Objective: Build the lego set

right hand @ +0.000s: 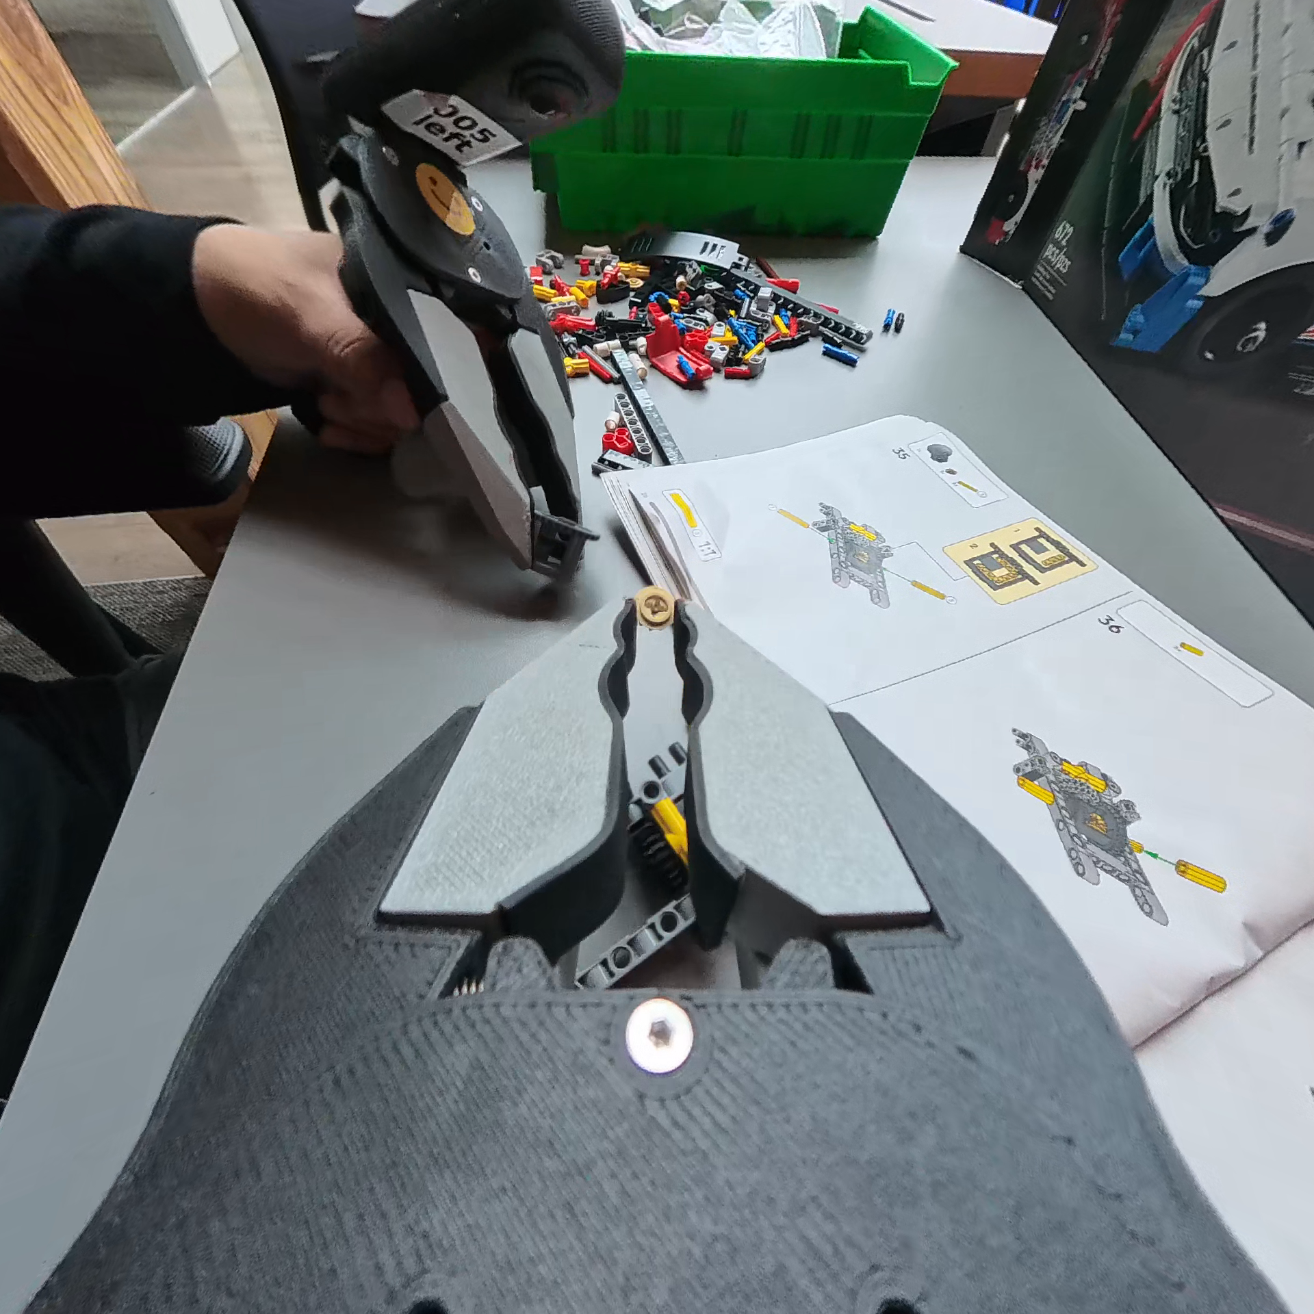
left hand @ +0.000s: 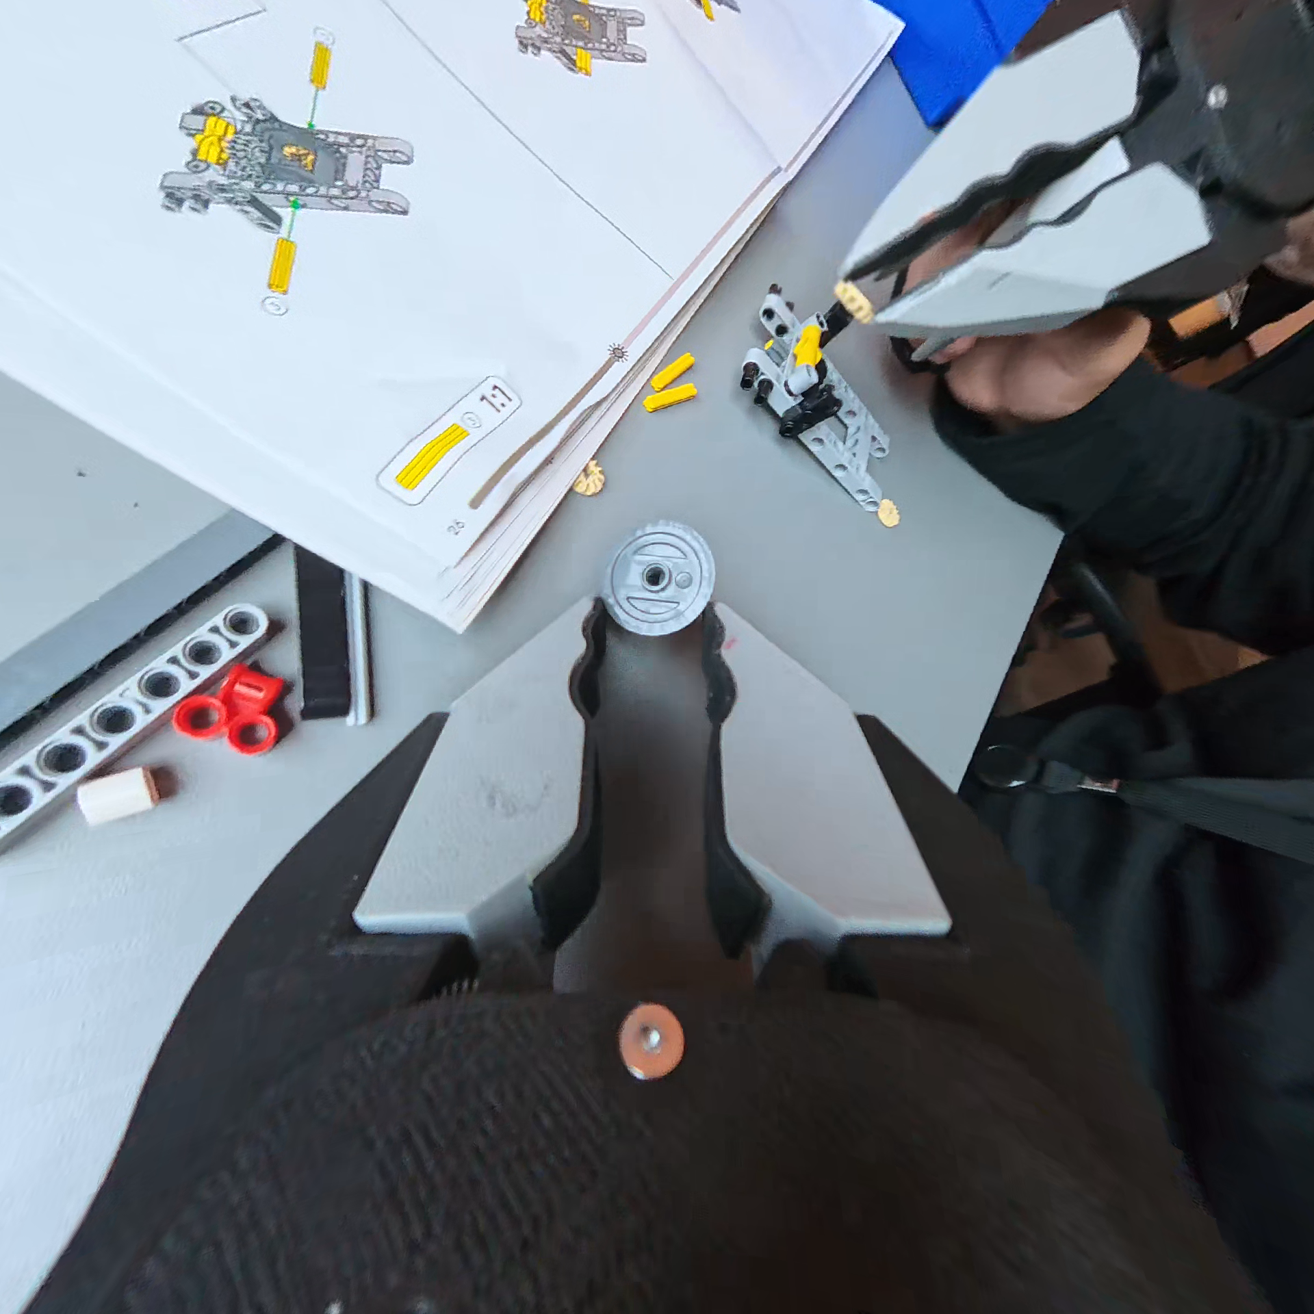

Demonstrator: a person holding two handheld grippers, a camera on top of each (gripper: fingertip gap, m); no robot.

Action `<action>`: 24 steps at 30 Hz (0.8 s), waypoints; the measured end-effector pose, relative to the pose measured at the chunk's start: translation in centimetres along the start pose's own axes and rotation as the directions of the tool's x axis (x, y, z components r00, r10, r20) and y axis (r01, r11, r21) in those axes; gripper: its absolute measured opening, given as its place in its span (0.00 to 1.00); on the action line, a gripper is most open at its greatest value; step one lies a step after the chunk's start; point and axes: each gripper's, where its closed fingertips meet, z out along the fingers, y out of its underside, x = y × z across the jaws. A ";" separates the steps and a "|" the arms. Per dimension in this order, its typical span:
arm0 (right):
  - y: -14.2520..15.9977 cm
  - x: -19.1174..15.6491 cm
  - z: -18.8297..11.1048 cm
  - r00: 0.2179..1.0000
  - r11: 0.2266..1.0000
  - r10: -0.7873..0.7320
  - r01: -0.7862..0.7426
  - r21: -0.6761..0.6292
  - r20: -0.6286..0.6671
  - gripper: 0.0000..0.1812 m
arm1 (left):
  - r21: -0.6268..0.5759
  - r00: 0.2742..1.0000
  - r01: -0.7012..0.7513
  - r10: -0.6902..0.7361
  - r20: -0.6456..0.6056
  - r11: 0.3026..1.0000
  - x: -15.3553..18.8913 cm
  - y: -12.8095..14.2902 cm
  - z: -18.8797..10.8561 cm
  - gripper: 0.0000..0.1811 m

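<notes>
Left gripper (left hand: pixel 655 610) clamped on a grey round disc (left hand: pixel 661 577), right gripper (right hand: pixel 655 609) pinched a tan gear (right hand: pixel 655 606), grey frame assembly (left hand: pixel 818 398) below on the table (left hand: pixel 818 640)

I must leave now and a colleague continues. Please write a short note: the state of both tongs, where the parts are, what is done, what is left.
Left tongs: shut on a grey round disc, held over the table.
Right tongs: shut on a tan gear, which sits on a black axle at the frame.
Frame: partly built, lying near the booklet.
Two yellow axles lie loose beside the booklet; more tan gears lie nearby.
Spare parts: pile before the green bin.
Left: probably add the disc and the yellow axles.
</notes>
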 end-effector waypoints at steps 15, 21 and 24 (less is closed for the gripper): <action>0.1 -0.3 0.2 1.000 1.000 -0.020 0.020 -0.012 0.002 0.04 | -0.013 0.995 -0.088 0.089 0.051 0.996 0.0 0.1 0.3 0.13; 0.2 -0.3 0.2 1.000 1.000 -0.017 0.017 -0.012 0.004 0.04 | -0.011 0.995 -0.083 0.084 0.047 0.996 0.0 0.1 0.3 0.13; 0.2 -0.3 0.2 1.000 1.000 -0.018 0.018 -0.012 0.004 0.04 | -0.009 0.996 -0.079 0.080 0.043 0.997 0.0 0.1 0.3 0.13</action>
